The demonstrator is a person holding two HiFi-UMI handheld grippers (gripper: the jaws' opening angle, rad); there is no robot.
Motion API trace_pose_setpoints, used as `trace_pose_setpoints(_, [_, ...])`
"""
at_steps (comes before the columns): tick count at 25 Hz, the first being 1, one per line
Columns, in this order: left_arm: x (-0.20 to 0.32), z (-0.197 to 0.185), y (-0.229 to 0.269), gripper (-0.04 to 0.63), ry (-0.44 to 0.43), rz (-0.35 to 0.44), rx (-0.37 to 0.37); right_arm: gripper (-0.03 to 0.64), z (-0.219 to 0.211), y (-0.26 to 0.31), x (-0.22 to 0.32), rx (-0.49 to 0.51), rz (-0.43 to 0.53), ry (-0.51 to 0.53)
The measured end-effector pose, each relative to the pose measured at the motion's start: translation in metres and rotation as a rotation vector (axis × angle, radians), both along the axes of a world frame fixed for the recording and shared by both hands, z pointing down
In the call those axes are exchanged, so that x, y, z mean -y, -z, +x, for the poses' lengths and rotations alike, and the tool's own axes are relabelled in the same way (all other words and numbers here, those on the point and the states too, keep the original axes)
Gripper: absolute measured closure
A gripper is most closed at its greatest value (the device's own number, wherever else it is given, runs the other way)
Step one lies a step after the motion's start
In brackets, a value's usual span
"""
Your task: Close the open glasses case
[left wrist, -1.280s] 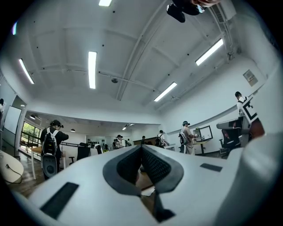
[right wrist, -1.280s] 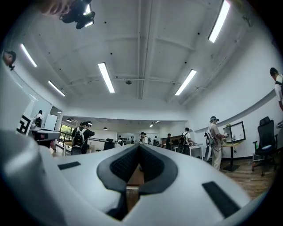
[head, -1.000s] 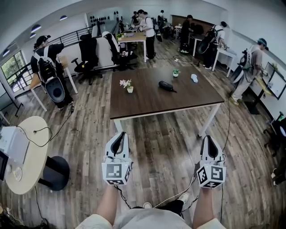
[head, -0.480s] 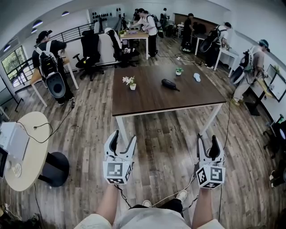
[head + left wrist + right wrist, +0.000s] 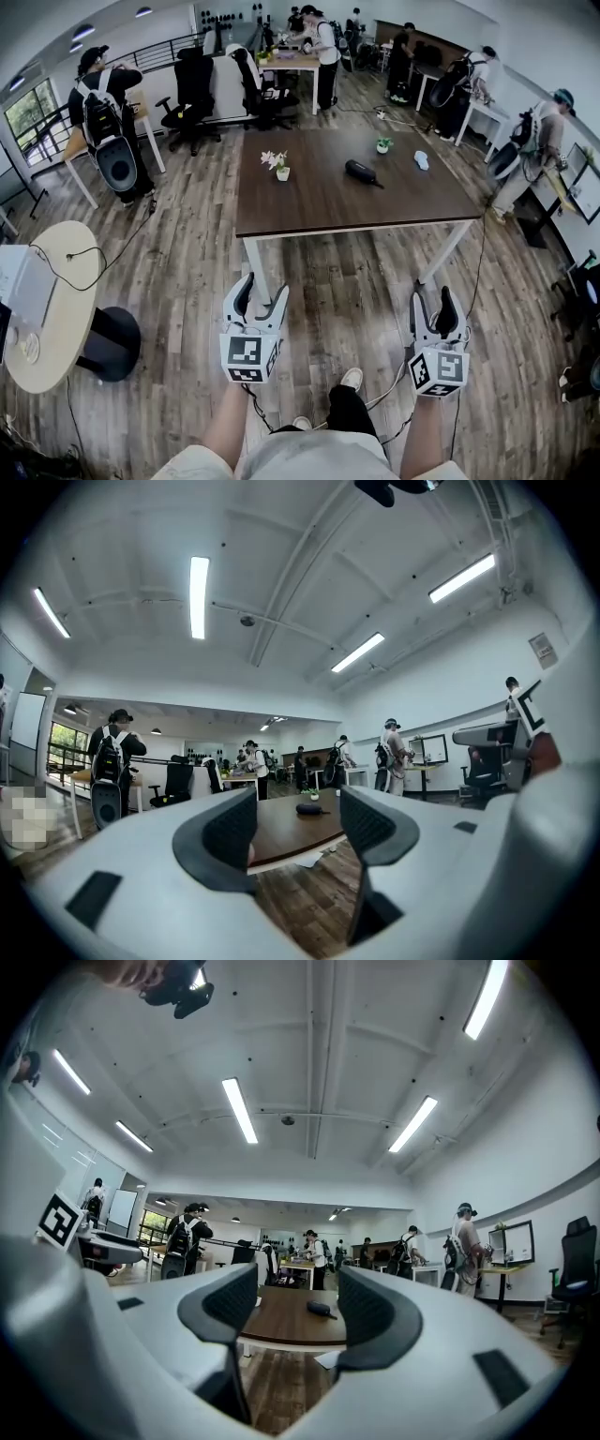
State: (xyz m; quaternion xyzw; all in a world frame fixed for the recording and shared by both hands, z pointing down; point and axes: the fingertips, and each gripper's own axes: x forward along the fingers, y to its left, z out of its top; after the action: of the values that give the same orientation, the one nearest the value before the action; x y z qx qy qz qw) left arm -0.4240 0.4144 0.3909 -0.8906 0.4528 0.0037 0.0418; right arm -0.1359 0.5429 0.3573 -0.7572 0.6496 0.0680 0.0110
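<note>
The glasses case (image 5: 361,172) lies on the counter (image 5: 309,211), well ahead of left tongs (image 5: 262,291) and right tongs (image 5: 433,302), long axis roughly crosswise, right probably nearer. Both have just been opening: spread, empty.

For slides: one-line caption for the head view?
Just opened and empty, the left claw and right claw hover short of the table bearing the dark glasses case.

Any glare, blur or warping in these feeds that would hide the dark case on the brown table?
Head view: heavy fisheye bends the wooden floor, yet the dark oblong glasses case on the brown wooden table is sharp and glare-free. Left gripper view: black circular edges, bright ceiling strip lights, case tiny but clear. Right gripper view: much the same.
</note>
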Motion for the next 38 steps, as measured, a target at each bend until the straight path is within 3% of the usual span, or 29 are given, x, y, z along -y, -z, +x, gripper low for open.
trace_pose_setpoints(5, [0.033,0.030,-0.007,0.314,-0.015,-0.016,0.017,0.357,0.021,-0.009,0.040,0.013,-0.003,0.020])
trace_pose_setpoints(10, [0.077,0.084,-0.014,0.314,-0.056,-0.032,0.063,0.357,0.059,-0.023,0.085,0.015,-0.026,0.018])
trace_pose_setpoints(16, [0.147,0.176,-0.016,0.316,-0.097,-0.071,0.080,0.357,0.145,-0.038,0.148,0.074,-0.071,-0.012])
trace_pose_setpoints(28, [0.269,0.327,-0.013,0.319,-0.084,-0.097,0.092,0.357,0.301,-0.047,0.260,0.115,-0.097,-0.027])
trace_pose_setpoints(38, [0.312,0.381,-0.006,0.321,-0.052,-0.088,0.074,0.360,0.363,-0.042,0.304,0.108,-0.076,-0.004])
